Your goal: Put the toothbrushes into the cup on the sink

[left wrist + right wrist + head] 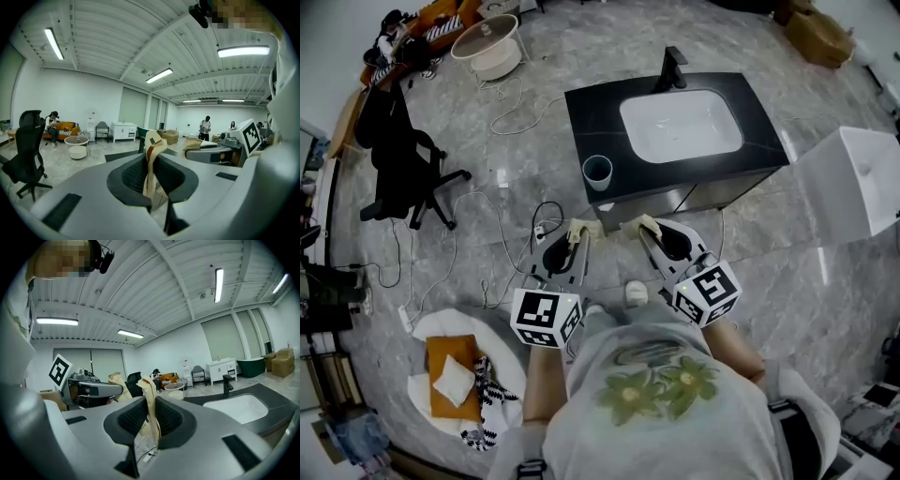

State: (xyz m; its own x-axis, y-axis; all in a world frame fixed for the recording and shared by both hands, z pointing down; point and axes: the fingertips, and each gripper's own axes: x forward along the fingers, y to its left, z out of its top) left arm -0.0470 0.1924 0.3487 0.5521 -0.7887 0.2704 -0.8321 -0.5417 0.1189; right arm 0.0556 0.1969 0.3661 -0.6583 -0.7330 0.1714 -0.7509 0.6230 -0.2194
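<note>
Head view, grippers: two. The left gripper (581,228) and right gripper (643,225) sit side by side, tips just short of the black sink counter (591,108).
Head view, cup: one blue-grey cup (597,172), upright on the counter's front left corner, apart from both grippers.
Head view, sink: one white basin (680,124), with one black faucet (672,67) behind it.
Head view, around: one office chair (398,159); cables (511,108) trail across the floor.
Left gripper view, claw: the tan pads (151,140) are pressed together, with nothing I can make out between them.
Left gripper view, beyond: one seated person (51,123) and two standing people (205,127), far off.
Right gripper view, claw: the pads are together here too, and nothing shows between them; basin and faucet lie to the right.
Toothbrushes: can't make them out in any view.
</note>
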